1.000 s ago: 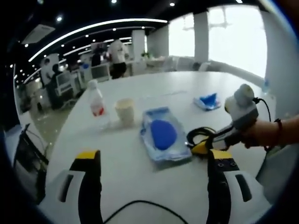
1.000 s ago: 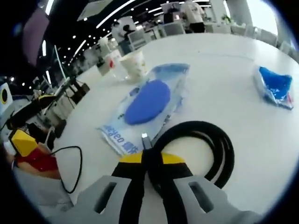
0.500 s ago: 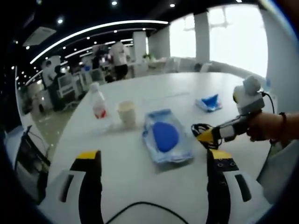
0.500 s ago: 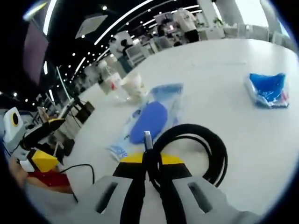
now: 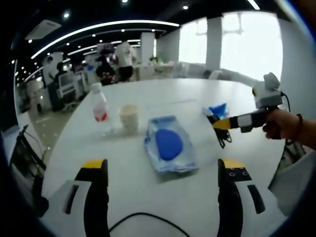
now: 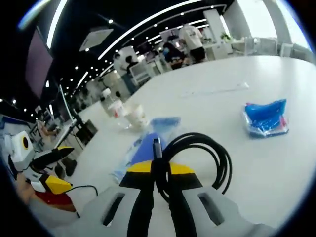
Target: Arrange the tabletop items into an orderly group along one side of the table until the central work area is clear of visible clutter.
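My right gripper (image 6: 160, 168) is shut on a black coiled cable (image 6: 217, 158), which hangs from it above the white table (image 6: 212, 74). In the left gripper view the right gripper (image 5: 222, 123) holds the coiled cable (image 5: 223, 137) in the air beside a small blue packet (image 5: 216, 109). My left gripper (image 5: 162, 165) is open over the table's near edge, with nothing between its fingers. Ahead of it lie a clear packet with a blue pad (image 5: 169, 144), a paper cup (image 5: 129, 117) and a plastic bottle (image 5: 99, 104). The small blue packet (image 6: 266, 118) lies to the right in the right gripper view.
The table (image 5: 163, 89) is round, and its far half is bare. A thin black cord (image 5: 148, 219) trails at the near edge. A hand (image 5: 284, 126) holds the right gripper. People, desks and chairs stand beyond the table's far side.
The right gripper has lifted the coiled cable off the table beside the clear packet and carried it up and towards the small blue packet. The left gripper stays open.
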`<action>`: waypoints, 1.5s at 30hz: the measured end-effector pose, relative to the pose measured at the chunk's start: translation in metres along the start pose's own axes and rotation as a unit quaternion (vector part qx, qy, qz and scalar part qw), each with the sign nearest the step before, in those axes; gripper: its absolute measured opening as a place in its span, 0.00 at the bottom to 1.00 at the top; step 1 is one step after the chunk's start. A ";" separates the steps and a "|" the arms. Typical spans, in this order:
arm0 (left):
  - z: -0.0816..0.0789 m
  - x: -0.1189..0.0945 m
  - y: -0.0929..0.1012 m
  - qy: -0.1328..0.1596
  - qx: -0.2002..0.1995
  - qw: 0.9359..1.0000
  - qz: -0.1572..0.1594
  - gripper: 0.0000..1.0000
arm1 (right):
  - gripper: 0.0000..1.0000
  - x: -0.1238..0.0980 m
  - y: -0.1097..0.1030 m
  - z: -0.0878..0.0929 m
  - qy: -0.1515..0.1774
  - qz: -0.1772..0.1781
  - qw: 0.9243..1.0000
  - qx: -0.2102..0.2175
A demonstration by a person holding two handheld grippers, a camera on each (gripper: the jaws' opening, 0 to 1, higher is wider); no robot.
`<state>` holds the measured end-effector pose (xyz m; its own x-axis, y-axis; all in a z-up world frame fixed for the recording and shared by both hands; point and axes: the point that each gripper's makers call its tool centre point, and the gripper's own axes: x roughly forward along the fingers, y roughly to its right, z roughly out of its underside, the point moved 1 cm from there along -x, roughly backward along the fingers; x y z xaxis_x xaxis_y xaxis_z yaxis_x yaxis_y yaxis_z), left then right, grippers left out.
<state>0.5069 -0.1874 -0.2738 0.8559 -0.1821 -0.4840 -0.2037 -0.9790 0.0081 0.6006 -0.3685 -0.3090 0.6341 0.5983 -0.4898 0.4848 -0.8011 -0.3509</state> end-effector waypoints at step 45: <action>0.003 -0.001 -0.007 -0.011 0.032 0.999 -0.021 0.84 | 0.09 0.017 0.061 0.032 -0.102 0.088 0.962 -0.236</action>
<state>0.5061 -0.1801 -0.2762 0.8536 -0.1377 -0.5024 -0.1978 -0.9779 -0.0681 0.6217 -0.4074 -0.3647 0.6231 0.4007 -0.6717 0.6316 -0.7643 0.1301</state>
